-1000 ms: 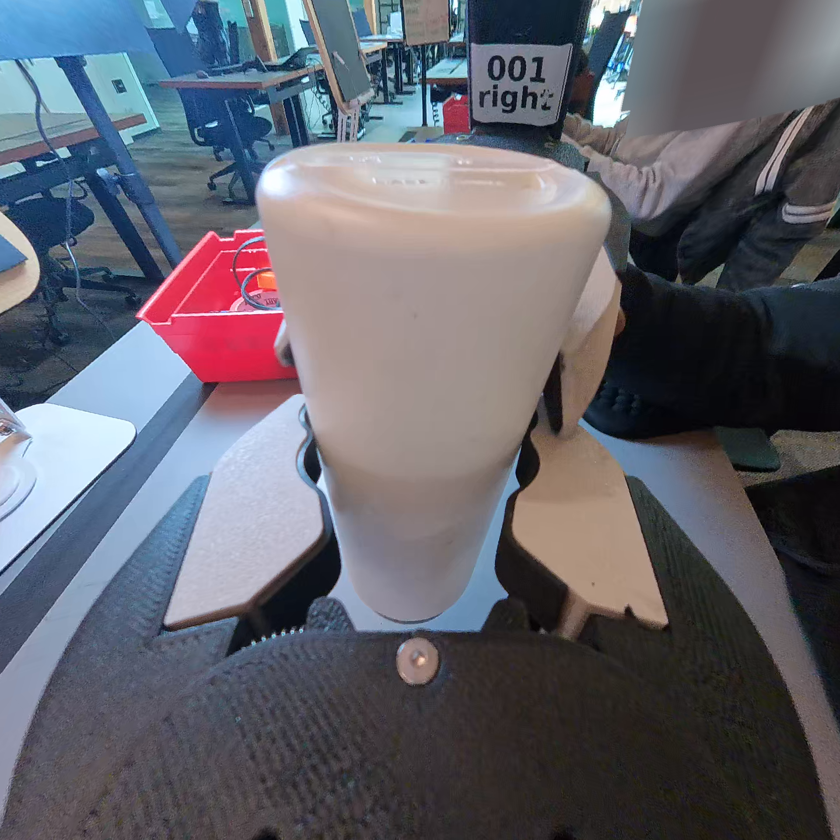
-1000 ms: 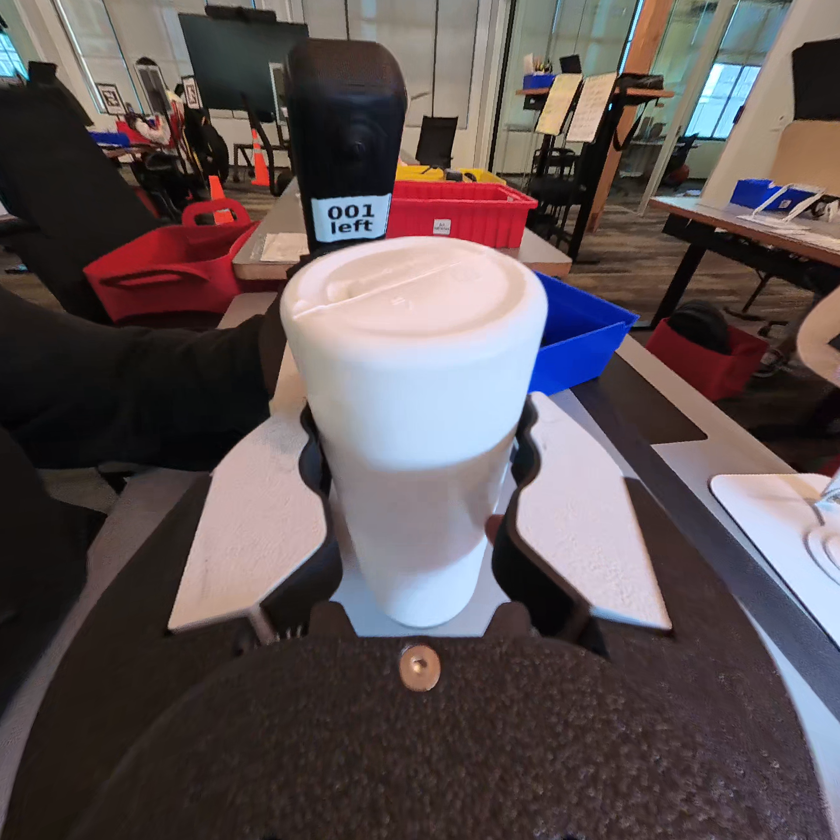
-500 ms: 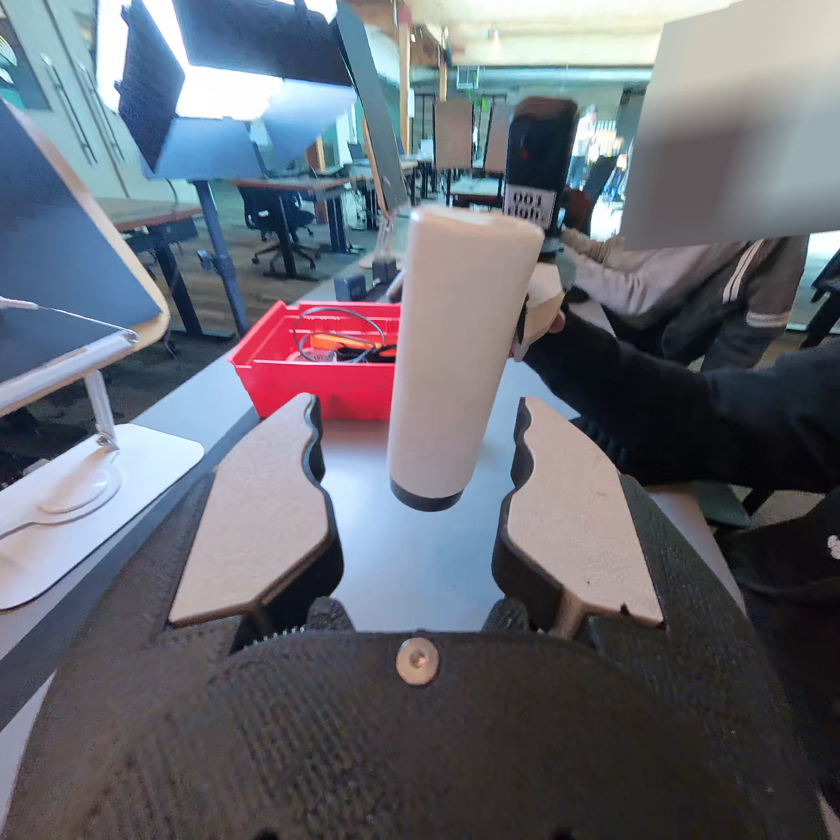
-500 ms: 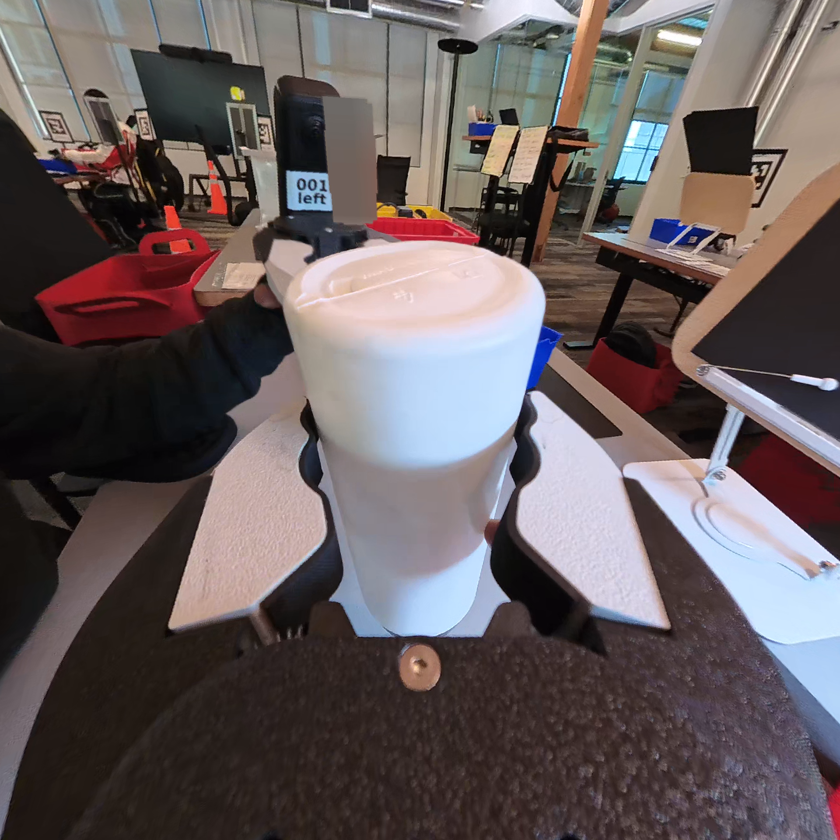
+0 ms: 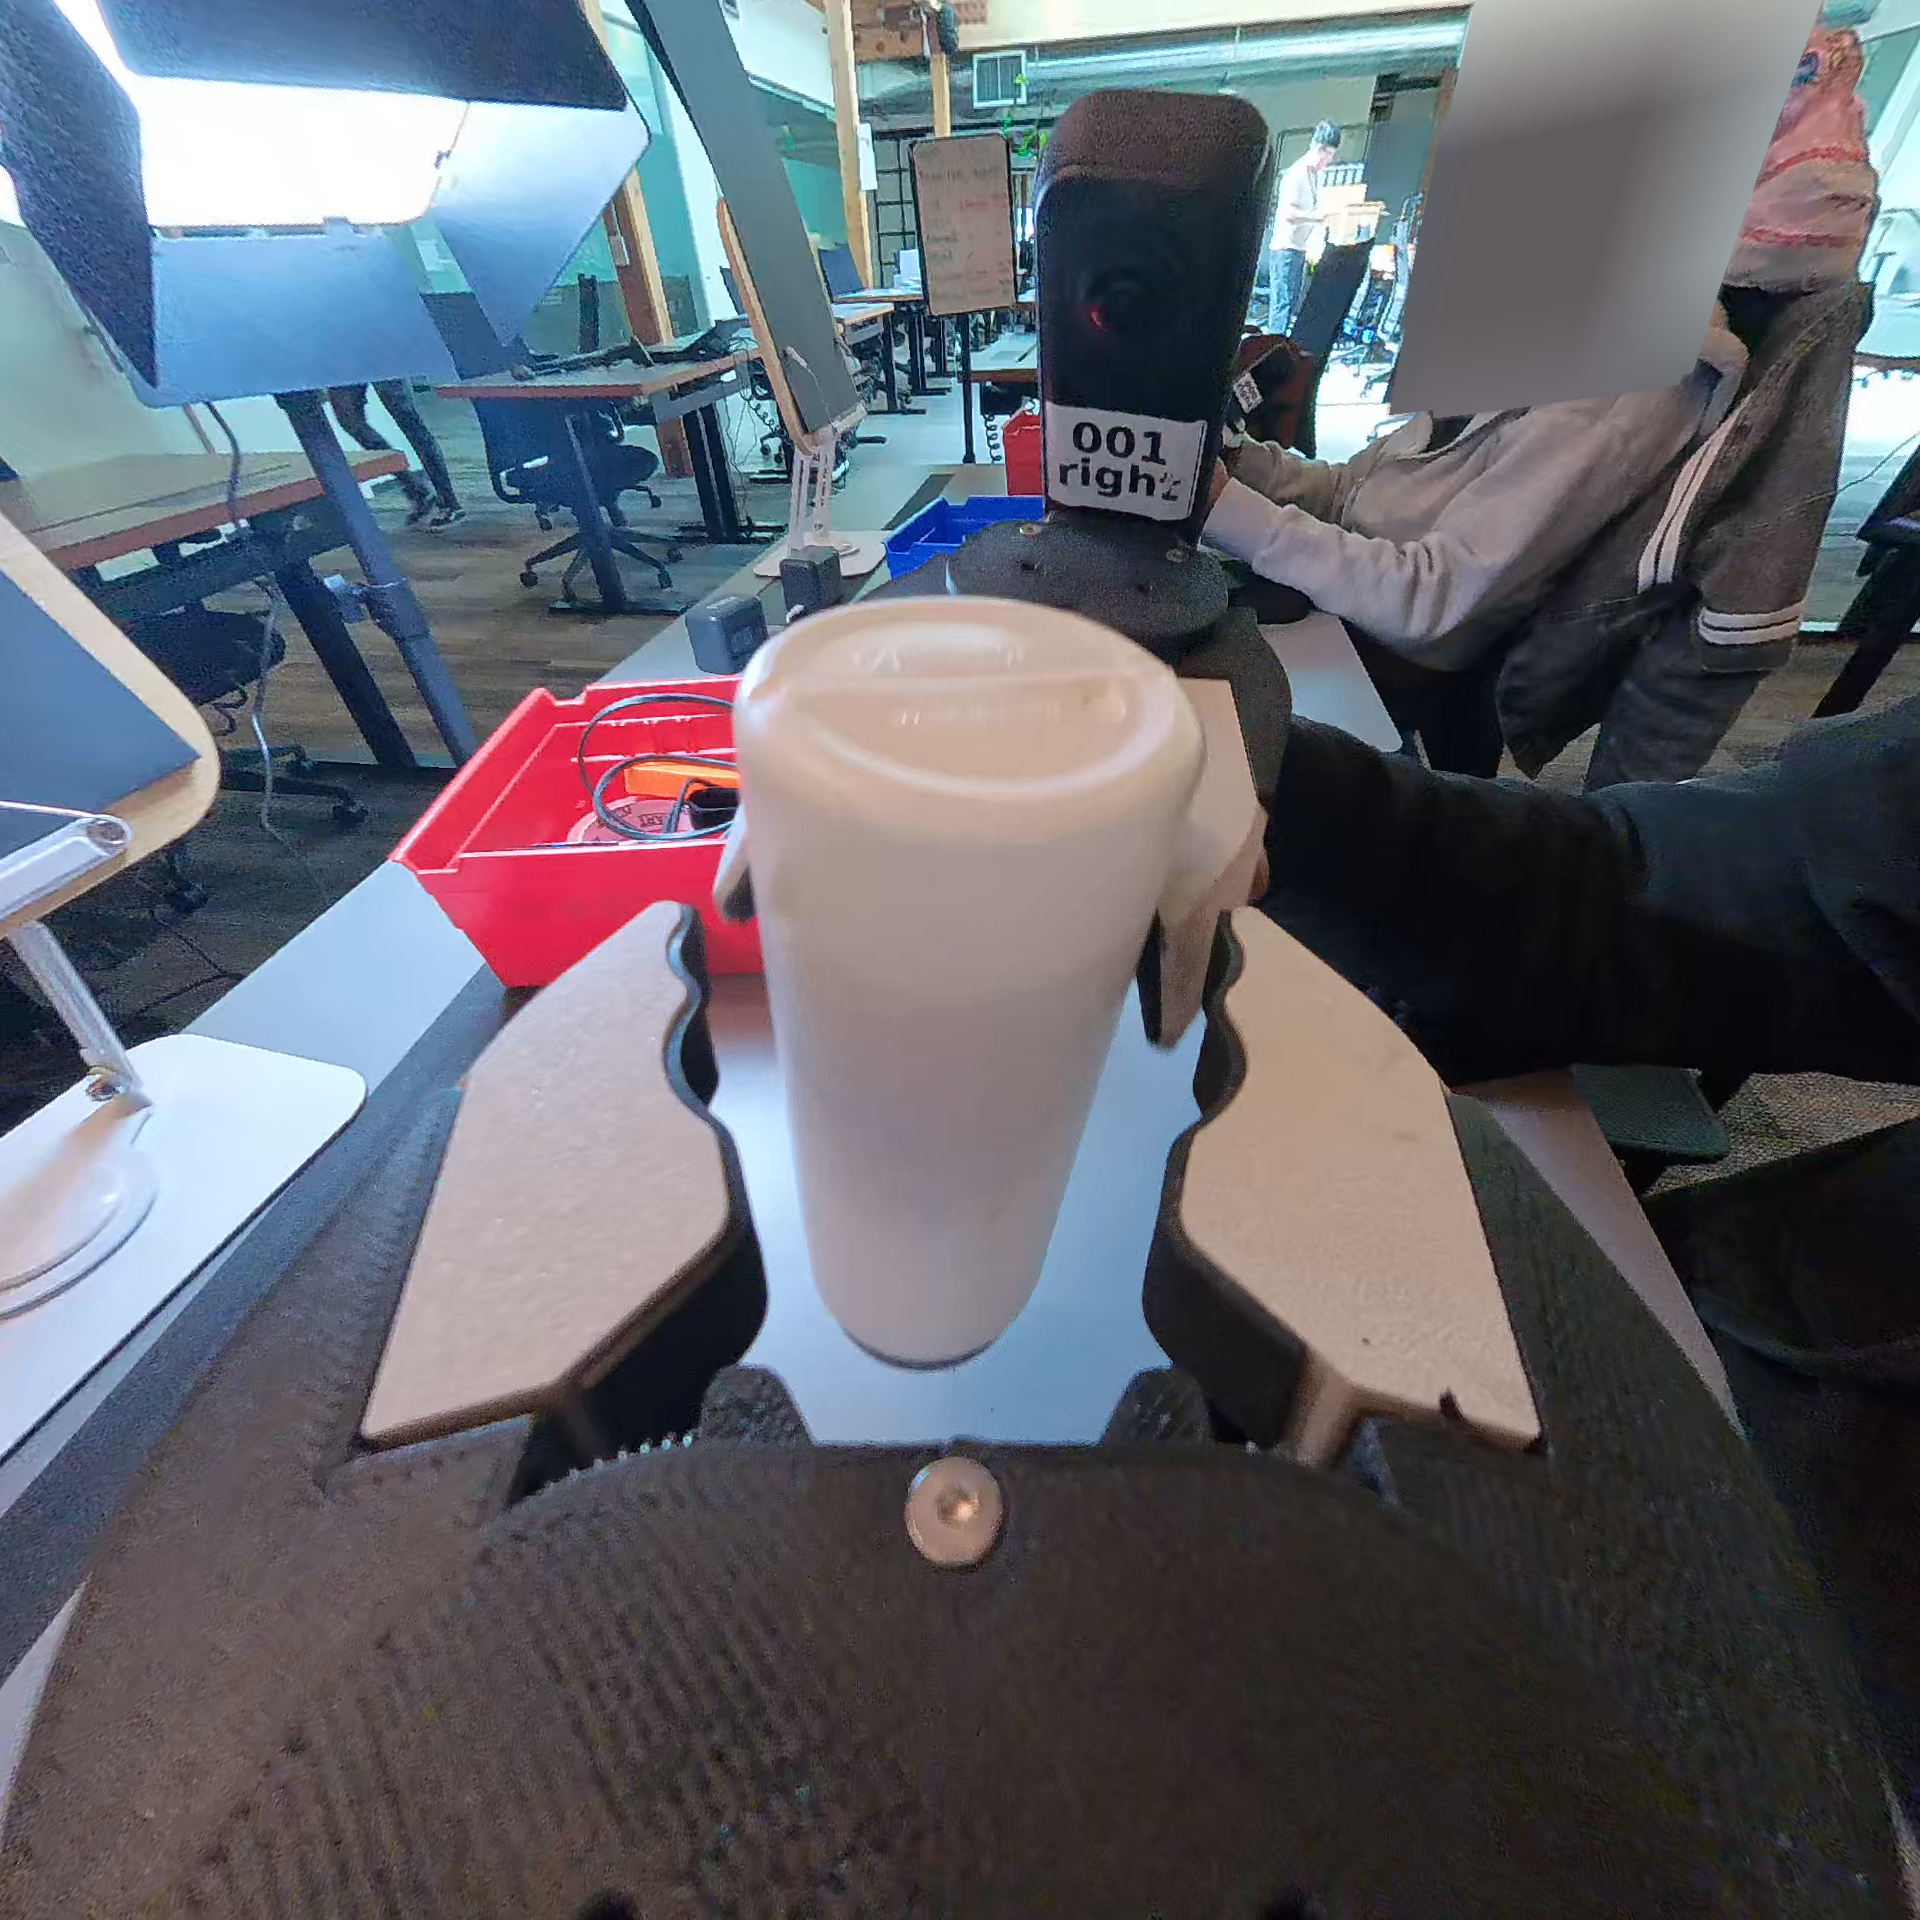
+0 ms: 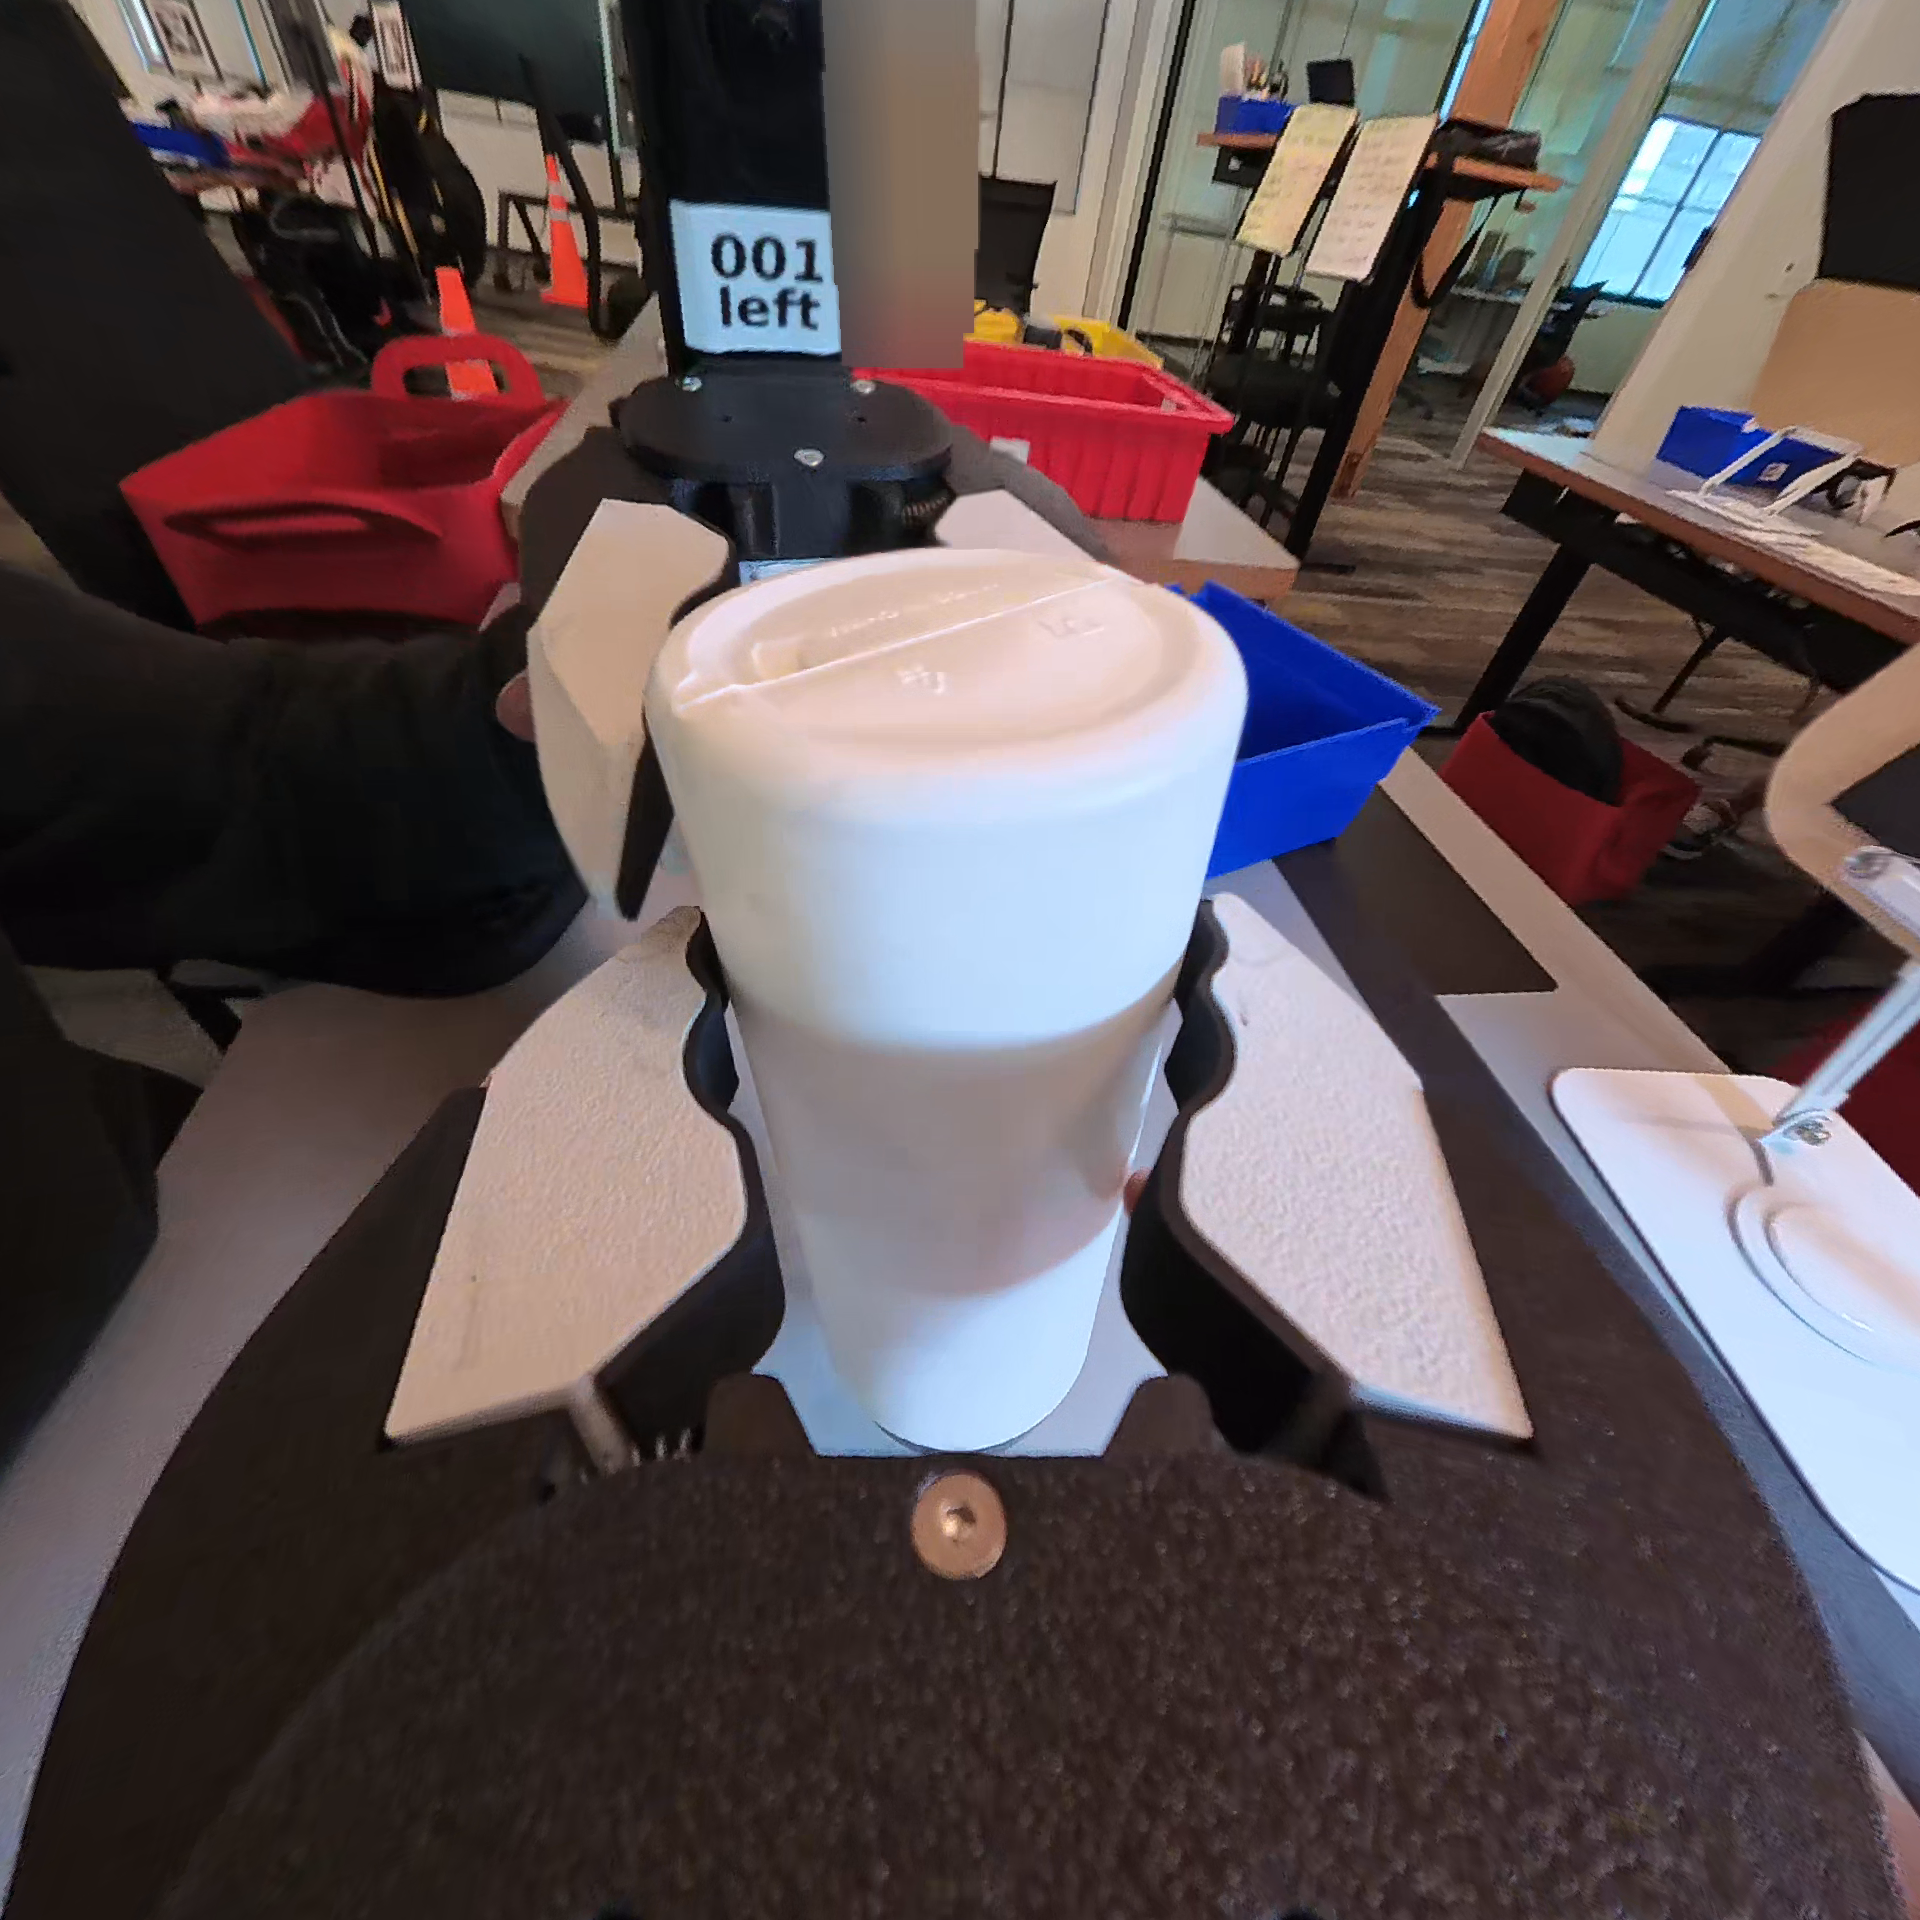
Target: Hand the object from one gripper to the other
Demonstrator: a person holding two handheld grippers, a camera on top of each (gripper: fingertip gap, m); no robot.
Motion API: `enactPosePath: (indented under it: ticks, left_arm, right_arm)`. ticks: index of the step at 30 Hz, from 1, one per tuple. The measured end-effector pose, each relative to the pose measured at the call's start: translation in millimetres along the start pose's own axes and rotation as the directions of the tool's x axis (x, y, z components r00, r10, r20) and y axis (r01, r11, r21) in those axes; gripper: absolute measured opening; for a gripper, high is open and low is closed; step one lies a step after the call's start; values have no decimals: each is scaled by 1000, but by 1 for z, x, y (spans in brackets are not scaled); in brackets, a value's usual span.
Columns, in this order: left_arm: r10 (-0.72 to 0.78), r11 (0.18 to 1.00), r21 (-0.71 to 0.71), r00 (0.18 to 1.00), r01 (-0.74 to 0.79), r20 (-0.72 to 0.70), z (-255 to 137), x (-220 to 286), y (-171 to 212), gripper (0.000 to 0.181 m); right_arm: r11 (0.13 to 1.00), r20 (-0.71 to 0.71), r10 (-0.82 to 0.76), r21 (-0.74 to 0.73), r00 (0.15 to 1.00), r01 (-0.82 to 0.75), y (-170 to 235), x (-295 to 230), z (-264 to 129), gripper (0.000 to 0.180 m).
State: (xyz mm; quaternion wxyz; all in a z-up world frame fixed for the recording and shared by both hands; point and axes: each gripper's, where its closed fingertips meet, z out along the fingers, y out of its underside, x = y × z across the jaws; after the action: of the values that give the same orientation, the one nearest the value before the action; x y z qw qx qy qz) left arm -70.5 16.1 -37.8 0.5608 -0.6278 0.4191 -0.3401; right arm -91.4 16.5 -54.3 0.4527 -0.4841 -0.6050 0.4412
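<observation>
Tumbler point(image 6: 940, 997), white and capped with a lid, is sitting upright between the right tongs point(image 6: 956, 1049), whose scalloped inner edges are pressing on both of its sides, so they are clamped on it. Its base is dropping out of sight behind the dark body of those tongs in the right wrist view, and the desk point(image 6: 322, 1049) under it is mostly covered.

The left wrist view is showing what that one cannot: the tumbler point(image 5: 940, 997) is hanging clear above the desk point(image 5: 353, 987), its bottom end free, and the left tongs point(image 5: 951, 1132) are standing apart on either side of it with dark gaps showing, touching nothing. From the right wrist view, only one pale finger point(image 6: 613, 696) of the left tongs is showing plainly, beside the lid at far left; the other is hidden behind the tumbler.

A red bin point(image 5: 540, 831) holding cables is lying at far left on the desk, and a blue bin point(image 6: 1309, 748) is sitting at the far right edge, both well apart from the tumbler.
</observation>
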Motion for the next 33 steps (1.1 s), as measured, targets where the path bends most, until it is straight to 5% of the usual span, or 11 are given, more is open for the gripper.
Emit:
enactPosePath:
  ticks: [10, 19, 28, 33]
  left_arm:
    - [12, 1000, 13, 1000, -12, 28, 3, -5, 2, 85]
    - [-52, 998, -26, 997, 54, 50, -6, -27, 18, 85]
    - [-17, 997, -74, 1000, 18, 5, 15, -7, 27, 85]
    - [8, 997, -79, 1000, -8, 6, 16, -4, 26, 85]
  right_arm:
    - [1000, -49, -4, -31, 999, 3, 4, 4, 10, 86]
    - [985, -95, 89, 159, 991, -73, -36, 26, -58, 89]
    - [991, 7, 125, 45, 992, -125, -9, 5, -1, 82]
    - [996, 4, 84, 28, 996, -84, -10, 1, -3, 80]
